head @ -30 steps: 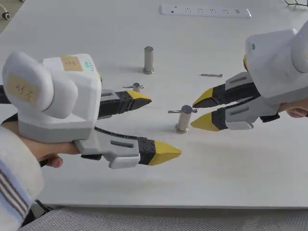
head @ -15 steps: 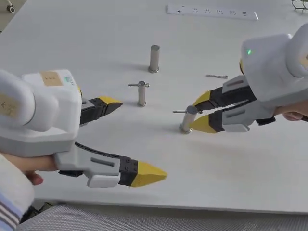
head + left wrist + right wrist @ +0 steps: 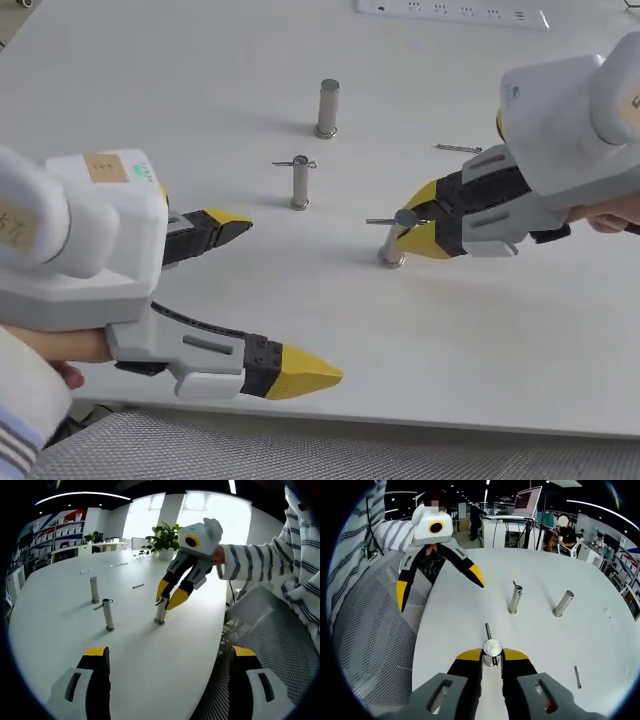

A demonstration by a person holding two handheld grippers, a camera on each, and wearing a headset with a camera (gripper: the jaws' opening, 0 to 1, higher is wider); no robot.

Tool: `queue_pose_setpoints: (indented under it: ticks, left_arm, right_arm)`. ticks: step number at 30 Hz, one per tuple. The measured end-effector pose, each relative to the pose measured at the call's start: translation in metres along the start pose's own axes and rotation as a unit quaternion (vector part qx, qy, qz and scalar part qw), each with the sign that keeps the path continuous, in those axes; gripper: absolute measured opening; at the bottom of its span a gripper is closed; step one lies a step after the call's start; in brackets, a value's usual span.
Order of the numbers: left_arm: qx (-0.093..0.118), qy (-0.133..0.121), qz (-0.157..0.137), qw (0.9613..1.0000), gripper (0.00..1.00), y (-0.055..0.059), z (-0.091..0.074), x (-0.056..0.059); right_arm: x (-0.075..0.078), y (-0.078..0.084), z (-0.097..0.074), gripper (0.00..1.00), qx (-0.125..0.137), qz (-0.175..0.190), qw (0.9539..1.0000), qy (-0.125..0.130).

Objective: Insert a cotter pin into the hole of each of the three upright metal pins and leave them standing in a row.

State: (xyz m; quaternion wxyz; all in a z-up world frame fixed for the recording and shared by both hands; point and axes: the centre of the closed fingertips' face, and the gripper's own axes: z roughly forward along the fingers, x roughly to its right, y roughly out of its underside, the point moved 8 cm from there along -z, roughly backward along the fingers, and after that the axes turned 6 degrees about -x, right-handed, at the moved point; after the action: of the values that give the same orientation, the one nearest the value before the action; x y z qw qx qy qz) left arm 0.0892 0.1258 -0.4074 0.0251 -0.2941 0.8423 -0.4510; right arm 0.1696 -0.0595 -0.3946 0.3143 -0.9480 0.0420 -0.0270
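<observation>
gripping the near pin (image 3: pixel 389 245) just under its head, the right gripper (image 3: pixel 410 224) has both jaws closed on it; a cotter pin (image 3: pixel 378 221) crosses its hole. the left gripper (image 3: pixel 295 298) hangs wide open, well apart. the pins look like smooth, stiff steel cylinders on small flared bases, probably slippery and easy to tip, so hold the shaft. the middle pin (image 3: pixel 300 185) is cottered. the far pin (image 3: pixel 327 105) is bare, with a thin loose cotter (image 3: pixel 459 148) on the table (image 3: pixel 150 80).

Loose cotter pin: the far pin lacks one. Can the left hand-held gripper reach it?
Likely not directly: the right hand-held gripper, shut on the near pin, sits between it and the cotter pin.
</observation>
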Motion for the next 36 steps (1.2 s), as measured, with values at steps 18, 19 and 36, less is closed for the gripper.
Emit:
queue_pose_setpoints:
  ticks: [18, 19, 36]
  left_arm:
    - [0.001, -0.019, -0.008, 0.9998, 0.99, 0.004, -0.004, -0.005]
    - [0.002, -0.019, -0.011, 0.9998, 0.99, 0.005, -0.005, -0.006]
    - [0.004, -0.034, -0.022, 0.9992, 0.99, 0.008, -0.014, -0.009]
  right_arm:
    - [0.017, -0.004, 0.004, 0.08, 0.002, 0.019, 0.9995, 0.023]
    - [0.019, -0.004, 0.005, 0.08, 0.002, 0.019, 0.9995, 0.025]
    - [0.043, -0.019, 0.013, 0.08, 0.022, 0.040, 0.9985, 0.028]
